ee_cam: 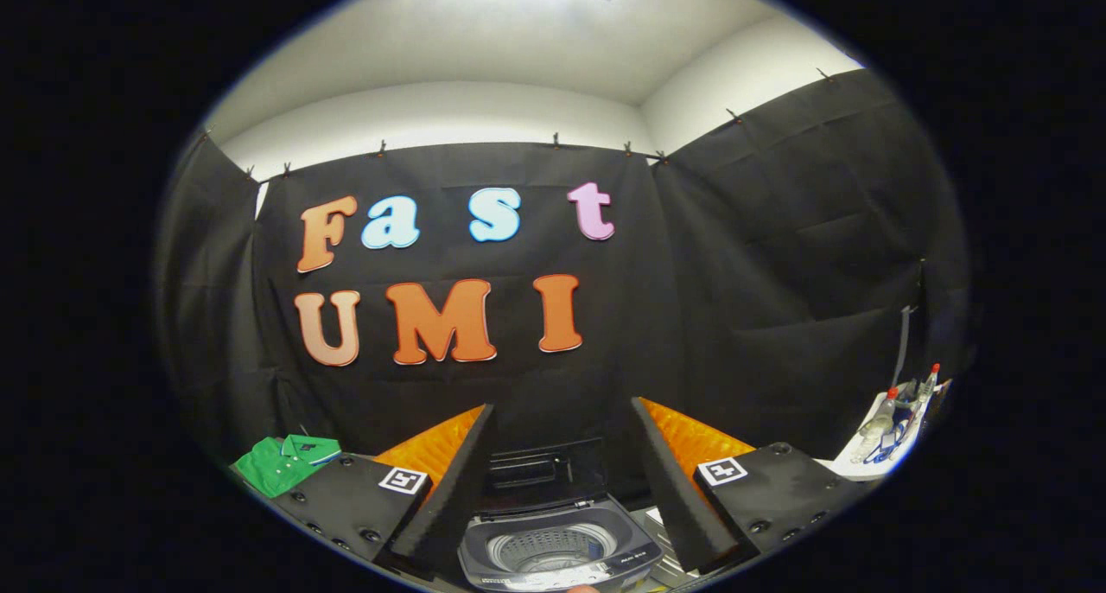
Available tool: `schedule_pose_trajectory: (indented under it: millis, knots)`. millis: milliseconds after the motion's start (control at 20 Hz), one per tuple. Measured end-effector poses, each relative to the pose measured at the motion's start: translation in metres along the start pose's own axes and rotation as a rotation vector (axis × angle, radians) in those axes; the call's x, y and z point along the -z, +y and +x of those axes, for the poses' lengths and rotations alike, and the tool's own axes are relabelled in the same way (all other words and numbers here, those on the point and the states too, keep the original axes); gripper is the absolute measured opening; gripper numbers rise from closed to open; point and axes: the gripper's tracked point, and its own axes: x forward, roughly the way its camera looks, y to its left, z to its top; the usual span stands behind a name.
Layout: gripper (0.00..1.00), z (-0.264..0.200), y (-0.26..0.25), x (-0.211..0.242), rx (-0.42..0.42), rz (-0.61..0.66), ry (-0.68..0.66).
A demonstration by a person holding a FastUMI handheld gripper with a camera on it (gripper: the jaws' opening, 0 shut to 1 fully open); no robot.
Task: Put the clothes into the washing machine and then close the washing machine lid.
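Hovering with jaws (563, 489) spread, empty. Washing machine (553, 550) between them, lid (543, 468) up, drum looks bare. Green shirt (285, 462) at 9 o'clock, unloaded. Nothing done yet.

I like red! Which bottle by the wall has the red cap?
Both bottles seem red-capped; the taller one stands farther back. The open fingers frame the washing machine.

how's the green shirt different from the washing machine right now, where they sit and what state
The green shirt lies folded off beyond the left finger, outside the open gripper; the washing machine sits between the fingers. The shirt is soft, flat and bright green; the machine is a rigid grey tub with its lid raised, the drum showing no clothes inside. Both sit low before the black wall.
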Motion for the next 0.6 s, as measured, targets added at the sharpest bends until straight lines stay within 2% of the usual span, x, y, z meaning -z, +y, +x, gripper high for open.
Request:
schedule_pose_trajectory:
  millis: [150,350,600]
  knots:
    - [0.98,0.010,0.044,-0.008,-0.066,-0.007,-0.021]
    - [0.98,0.027,0.127,-0.005,-0.205,0.090,-0.004]
    - [0.98,0.054,0.238,0.027,-0.364,0.123,0.095]
